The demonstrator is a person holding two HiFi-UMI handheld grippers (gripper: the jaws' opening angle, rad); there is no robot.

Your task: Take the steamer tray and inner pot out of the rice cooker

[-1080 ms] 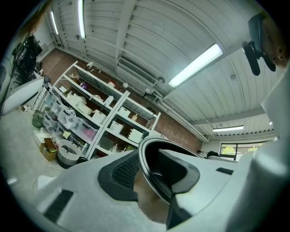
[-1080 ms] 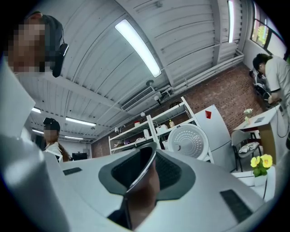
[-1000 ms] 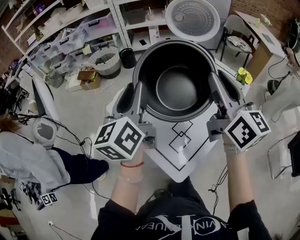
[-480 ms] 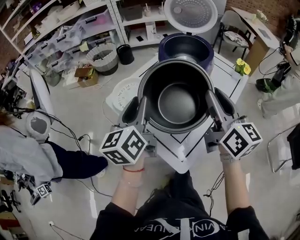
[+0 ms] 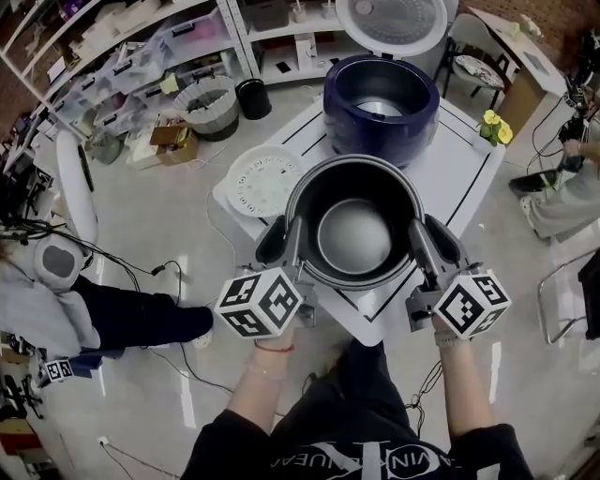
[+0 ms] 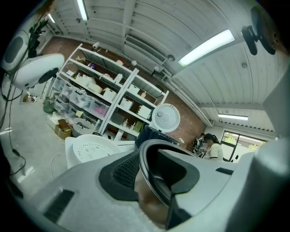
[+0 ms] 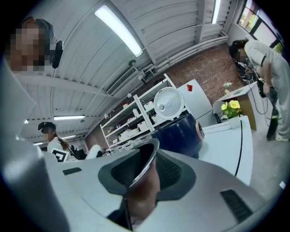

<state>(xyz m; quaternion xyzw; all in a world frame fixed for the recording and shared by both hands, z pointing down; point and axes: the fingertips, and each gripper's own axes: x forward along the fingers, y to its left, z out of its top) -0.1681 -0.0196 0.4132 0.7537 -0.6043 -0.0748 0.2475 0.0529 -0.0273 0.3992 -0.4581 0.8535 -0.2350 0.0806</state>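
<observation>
The dark inner pot (image 5: 354, 230) is empty and hangs over the near part of the white table (image 5: 459, 178), clear of the navy rice cooker (image 5: 380, 108). The cooker stands behind it with its lid (image 5: 392, 21) raised. My left gripper (image 5: 284, 236) is shut on the pot's left rim (image 6: 156, 181). My right gripper (image 5: 428, 236) is shut on the right rim (image 7: 145, 167). The round white steamer tray (image 5: 263, 180) lies flat on the table's left corner, apart from both grippers.
Yellow flowers (image 5: 494, 127) stand at the table's right edge. On the floor behind are a wicker basket (image 5: 208, 105) and a black bin (image 5: 251, 97), with shelving beyond. A person sits at the far left, and cables trail over the floor.
Both grippers have carried the pot down and toward me, away from the cooker. The cooker's open body and the steamer tray now show behind the pot.
</observation>
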